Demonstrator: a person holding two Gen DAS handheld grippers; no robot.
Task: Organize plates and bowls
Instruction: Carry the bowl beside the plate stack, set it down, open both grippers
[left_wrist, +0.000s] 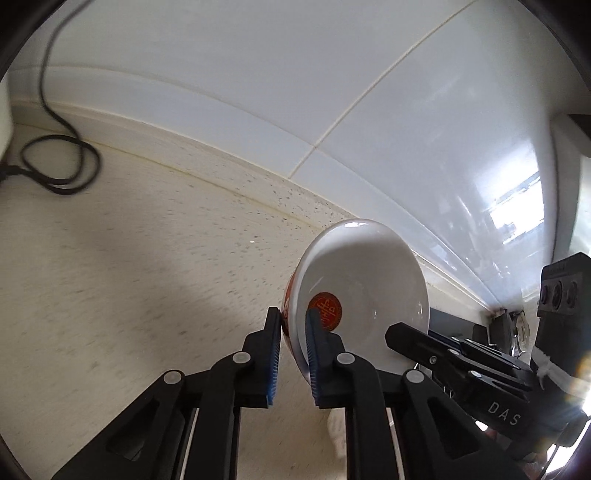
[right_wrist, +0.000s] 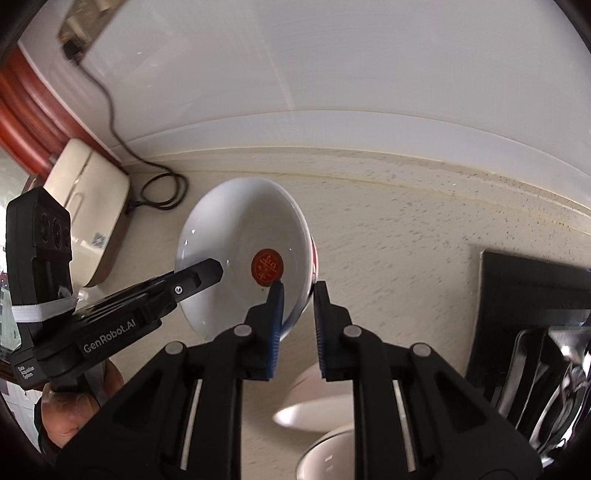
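A white bowl with a red outside and a red round emblem on its inner bottom hangs tilted above the speckled counter. My left gripper is shut on its left rim, one blue pad inside and one outside. In the right wrist view the same bowl has its right rim clamped by my right gripper. The right gripper shows at the bowl's far side in the left wrist view. The left gripper reaches the opposite rim in the right wrist view.
A black cable coils on the counter by a cream appliance at the tiled wall. A black rack stands on the right. Blurred white dishes lie below the right gripper. A person's hand holds the left gripper.
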